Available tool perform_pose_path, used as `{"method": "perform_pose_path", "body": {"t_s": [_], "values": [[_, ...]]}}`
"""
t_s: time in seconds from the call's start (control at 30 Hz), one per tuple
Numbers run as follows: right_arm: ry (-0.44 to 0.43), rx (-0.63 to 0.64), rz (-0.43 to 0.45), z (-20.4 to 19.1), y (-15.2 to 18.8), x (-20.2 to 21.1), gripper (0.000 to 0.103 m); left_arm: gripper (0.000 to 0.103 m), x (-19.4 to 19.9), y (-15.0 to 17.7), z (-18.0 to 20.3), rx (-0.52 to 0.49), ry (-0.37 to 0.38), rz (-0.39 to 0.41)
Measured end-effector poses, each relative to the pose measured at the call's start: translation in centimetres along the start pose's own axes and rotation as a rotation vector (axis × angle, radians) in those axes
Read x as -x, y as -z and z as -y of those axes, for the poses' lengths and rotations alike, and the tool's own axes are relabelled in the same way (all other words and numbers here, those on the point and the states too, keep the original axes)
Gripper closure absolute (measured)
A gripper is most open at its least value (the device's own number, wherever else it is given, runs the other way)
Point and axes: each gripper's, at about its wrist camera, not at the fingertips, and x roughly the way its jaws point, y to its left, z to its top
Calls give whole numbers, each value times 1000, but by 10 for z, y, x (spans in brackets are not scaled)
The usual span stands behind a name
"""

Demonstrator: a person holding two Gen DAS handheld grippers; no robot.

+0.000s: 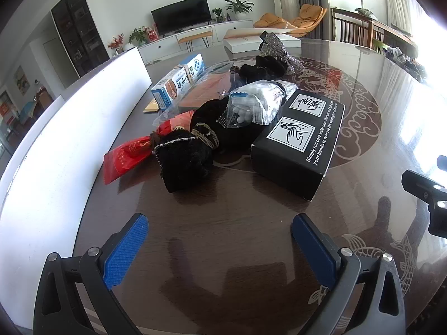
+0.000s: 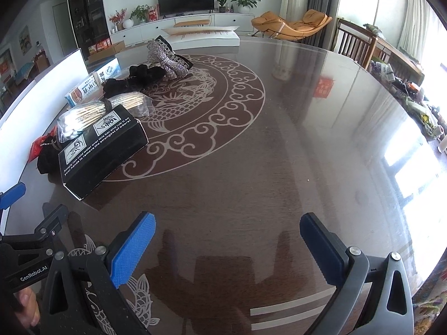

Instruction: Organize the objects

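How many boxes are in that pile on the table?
3 that I can see: a black box nearest the grippers, and two blue-and-white boxes side by side behind the pile. More may be hidden under the bags.

Each gripper has two dark grey plastic arms with triangular cut-outs and round silver screw heads at the joints. The left gripper (image 1: 219, 247) carries bright blue pads (image 1: 125, 251) with a fine dotted grip texture, and the right gripper (image 2: 227, 247) has the same blue pads (image 2: 132, 251). In the right wrist view, a black bar reads "GenRobot.AI" in white letters, and a bare fingertip (image 2: 26, 303) shows below it.
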Motion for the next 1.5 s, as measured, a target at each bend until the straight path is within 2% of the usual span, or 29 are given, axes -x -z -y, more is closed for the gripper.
{"method": "perform_pose_path", "body": {"t_s": [0.47, 0.73, 0.97, 1.17, 1.5], "values": [[12, 29, -47, -8, 2, -14, 0, 0, -6, 0, -9, 60, 67, -18], [-18, -1, -52, -5, 1, -17, 0, 0, -10, 0, -11, 84, 92, -30], [-10, -6, -36, -5, 2, -16, 0, 0, -16, 0, -17, 123, 138, -52], [-2, -12, 14, -7, 7, -15, 0, 0, -16, 0, -16, 121, 136, -53], [0, -14, 33, -7, 7, -14, 0, 0, -16, 0, -16, 123, 136, -53]]}}
